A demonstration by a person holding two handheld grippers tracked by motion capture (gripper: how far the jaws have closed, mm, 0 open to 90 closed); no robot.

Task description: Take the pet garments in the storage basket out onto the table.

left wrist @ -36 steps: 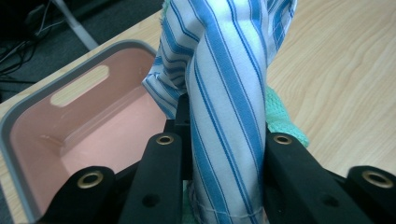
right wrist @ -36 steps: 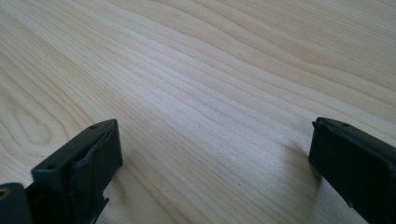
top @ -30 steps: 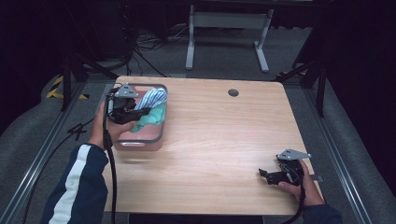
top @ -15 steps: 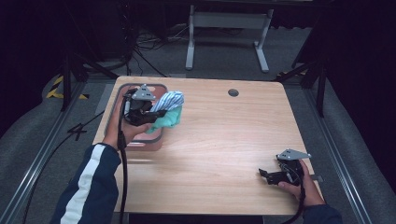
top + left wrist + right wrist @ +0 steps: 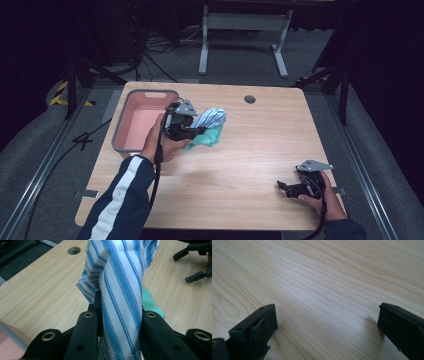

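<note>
Carrying bunched cloths (image 5: 120, 290) in our left gripper (image 5: 200, 131).
Soft and light, they sag beyond the clenched jaws; right gripper (image 5: 283, 186) gapes, released.

Cloths (image 5: 207, 127) out of pink bin (image 5: 131, 95)

Table (image 5: 240, 165) lit bright from above, surroundings v. dark; gripper views soft w/ blurred foreground.

The table (image 5: 240, 165) carries one pink bin (image 5: 131, 131), two cloths, one blue-striped cloth (image 5: 210, 118) and one green cloth (image 5: 207, 137), two grippers, left gripper (image 5: 199, 131) and right gripper (image 5: 281, 186).
</note>
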